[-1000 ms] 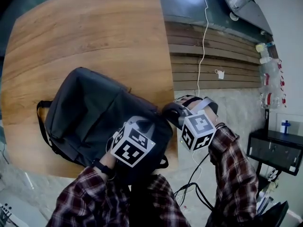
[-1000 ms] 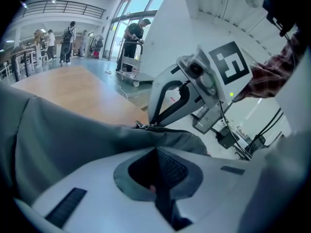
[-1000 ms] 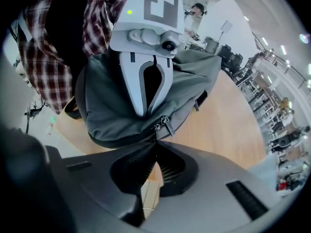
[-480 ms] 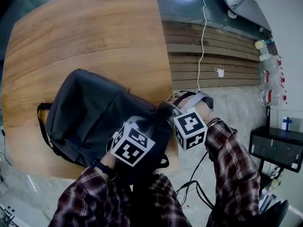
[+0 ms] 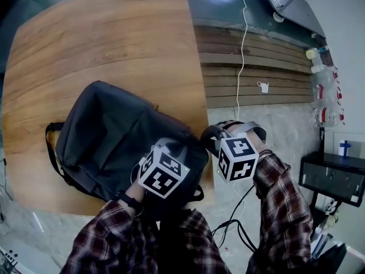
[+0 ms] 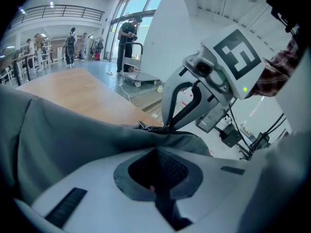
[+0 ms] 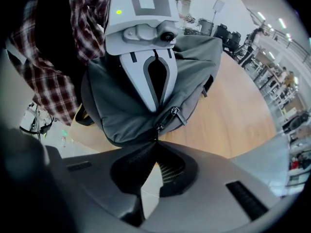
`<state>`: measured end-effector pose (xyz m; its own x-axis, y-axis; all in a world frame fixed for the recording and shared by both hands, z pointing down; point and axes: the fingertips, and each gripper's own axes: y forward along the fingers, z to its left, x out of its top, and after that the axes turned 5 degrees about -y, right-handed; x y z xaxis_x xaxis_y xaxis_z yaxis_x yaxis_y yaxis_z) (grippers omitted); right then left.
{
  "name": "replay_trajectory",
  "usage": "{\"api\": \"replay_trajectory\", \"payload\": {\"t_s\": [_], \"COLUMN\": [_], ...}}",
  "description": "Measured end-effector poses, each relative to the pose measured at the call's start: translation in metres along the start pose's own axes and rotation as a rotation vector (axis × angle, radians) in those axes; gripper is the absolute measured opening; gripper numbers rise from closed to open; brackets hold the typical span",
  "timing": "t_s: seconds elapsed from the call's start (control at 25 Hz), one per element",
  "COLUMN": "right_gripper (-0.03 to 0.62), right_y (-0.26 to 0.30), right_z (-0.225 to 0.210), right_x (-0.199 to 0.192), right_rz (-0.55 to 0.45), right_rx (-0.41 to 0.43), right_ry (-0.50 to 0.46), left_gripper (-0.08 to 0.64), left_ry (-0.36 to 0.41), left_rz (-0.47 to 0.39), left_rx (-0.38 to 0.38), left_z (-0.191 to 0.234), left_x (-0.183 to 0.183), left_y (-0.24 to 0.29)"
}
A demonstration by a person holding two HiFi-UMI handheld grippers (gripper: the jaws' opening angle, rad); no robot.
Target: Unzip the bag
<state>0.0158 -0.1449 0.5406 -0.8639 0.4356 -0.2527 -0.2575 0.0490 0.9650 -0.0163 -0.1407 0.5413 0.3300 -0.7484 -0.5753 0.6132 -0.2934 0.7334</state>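
The right gripper point(image 7: 156, 138) has drawn back outward after dipping toward the bag point(image 5: 108, 136), its jaws pressed together on the zip pull point(image 7: 159, 127) at their tips. The left gripper point(image 6: 156, 147) pinches bag fabric, bracing it on the counter point(image 5: 102, 39). The zip seems barely started.

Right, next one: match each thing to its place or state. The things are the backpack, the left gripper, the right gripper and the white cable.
Things:
1 backpack
2 left gripper
3 right gripper
4 white cable

Places or states:
A shut at the zip
B trailing over the floor
C lying on the wooden table
D pinching the backpack's grey fabric

Pairs: 1-C, 2-D, 3-A, 4-B
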Motion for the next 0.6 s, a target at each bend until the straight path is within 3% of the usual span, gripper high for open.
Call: {"api": "replay_trajectory", "payload": {"t_s": [0.16, 0.36, 0.6], "right_gripper": [0.011, 0.011, 0.011], "right_y": [-0.004, -0.005, -0.003], "right_z": [0.022, 0.051, 0.085], "right_x": [-0.015, -0.028, -0.006], "right_rz": [0.044, 0.051, -0.051], "right_rx": [-0.002, -0.038, -0.131], "right_ry": [0.065, 0.222, 0.54], "left_gripper": [0.008, 0.008, 0.008], "left_ry": [-0.022, -0.071, -0.076], "left_rz": [0.013, 0.008, -0.016], "left_rx": [-0.014, -0.02, 0.03], "left_z": [0.0, 0.003, 0.009], "left_x": [0.004, 0.007, 0.012], "left_y": [0.002, 0.001, 0.005]}}
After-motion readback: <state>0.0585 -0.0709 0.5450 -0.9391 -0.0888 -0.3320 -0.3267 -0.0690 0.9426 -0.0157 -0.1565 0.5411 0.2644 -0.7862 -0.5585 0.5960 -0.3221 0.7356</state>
